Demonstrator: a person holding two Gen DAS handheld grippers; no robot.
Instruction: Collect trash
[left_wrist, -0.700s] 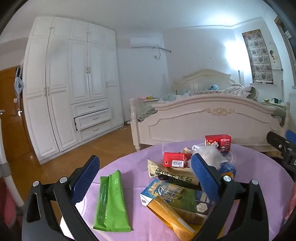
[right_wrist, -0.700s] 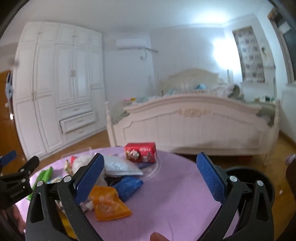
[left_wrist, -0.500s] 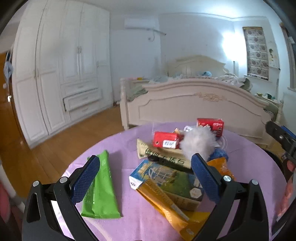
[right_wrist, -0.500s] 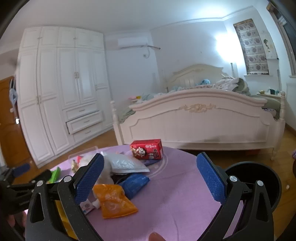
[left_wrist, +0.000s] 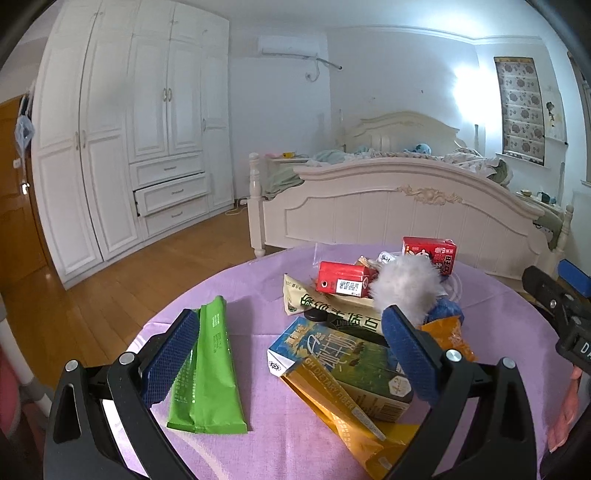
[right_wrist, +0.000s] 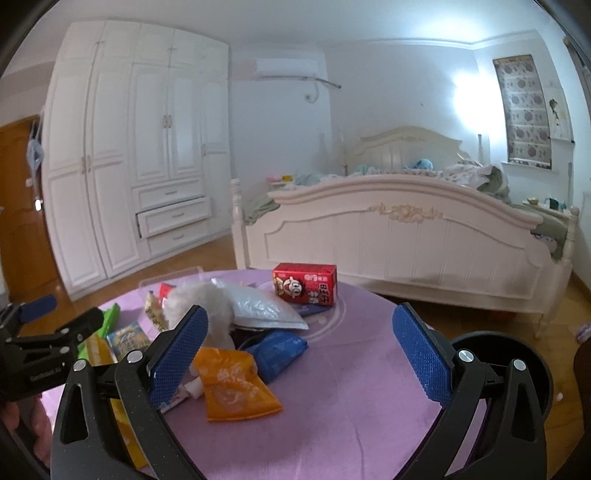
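Observation:
A pile of trash lies on the round purple table (left_wrist: 258, 317). It holds a green wrapper (left_wrist: 207, 369), a blue-green carton (left_wrist: 343, 365), a yellow packet (left_wrist: 332, 402), a red carton (left_wrist: 343, 282), a second red carton (right_wrist: 304, 290), an orange wrapper (right_wrist: 232, 384), a blue wrapper (right_wrist: 277, 352), a clear bag (right_wrist: 258, 310) and a white fluffy ball (left_wrist: 404, 290). My left gripper (left_wrist: 291, 358) is open and empty above the green wrapper and the blue-green carton. My right gripper (right_wrist: 299, 354) is open and empty above the orange and blue wrappers.
A black round bin (right_wrist: 517, 354) stands on the floor right of the table. A white bed (right_wrist: 406, 229) is behind the table, a white wardrobe (left_wrist: 129, 147) at the left with one drawer ajar. Wooden floor lies around the table.
Both grippers have dipped slightly toward the table, so the trash pile looks closer. Both stay open and empty.

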